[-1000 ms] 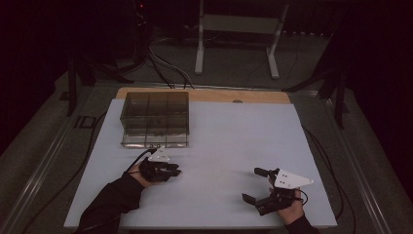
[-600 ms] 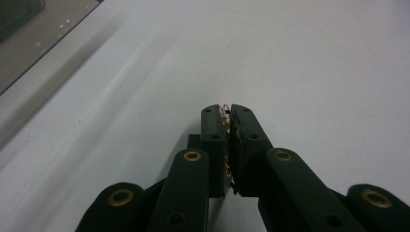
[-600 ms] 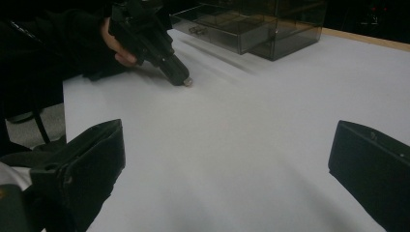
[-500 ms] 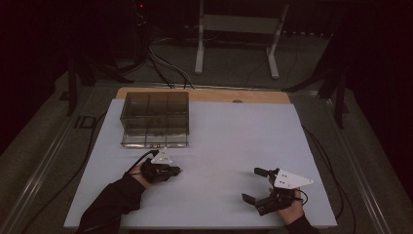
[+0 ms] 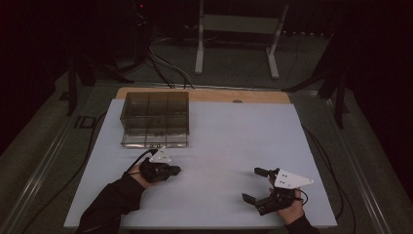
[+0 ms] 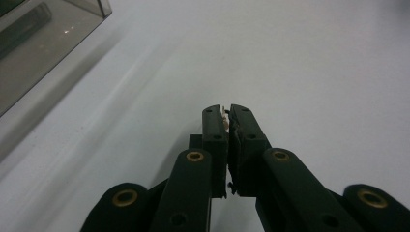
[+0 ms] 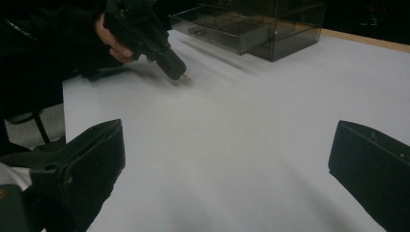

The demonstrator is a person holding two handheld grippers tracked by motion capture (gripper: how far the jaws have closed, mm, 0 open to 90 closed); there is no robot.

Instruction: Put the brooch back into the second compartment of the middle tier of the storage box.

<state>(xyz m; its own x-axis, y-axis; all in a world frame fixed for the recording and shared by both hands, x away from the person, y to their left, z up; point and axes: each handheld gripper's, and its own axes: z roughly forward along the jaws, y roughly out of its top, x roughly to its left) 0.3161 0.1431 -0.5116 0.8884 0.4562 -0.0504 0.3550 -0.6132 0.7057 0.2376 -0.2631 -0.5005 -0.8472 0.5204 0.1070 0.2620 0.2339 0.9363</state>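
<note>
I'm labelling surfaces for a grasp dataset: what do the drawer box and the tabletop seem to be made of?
Drawer box: likely smoke-tinted clear plastic, glossy; its dividers show through the walls. Tabletop: a matte white sheet, without glare, over a wood-coloured board showing along the far edge; exact material unclear.

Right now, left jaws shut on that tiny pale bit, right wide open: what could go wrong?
1. The left gripper pinches the small pale piece only at its very jaw tips; a slight twist could probably drop it onto the white tabletop, where it would be hard to spot.
2. The smoky transparent drawer box sits close beside that gripper; a careless swing might knock it.
3. The right gripper, open, rests near the table's front edge.
</note>
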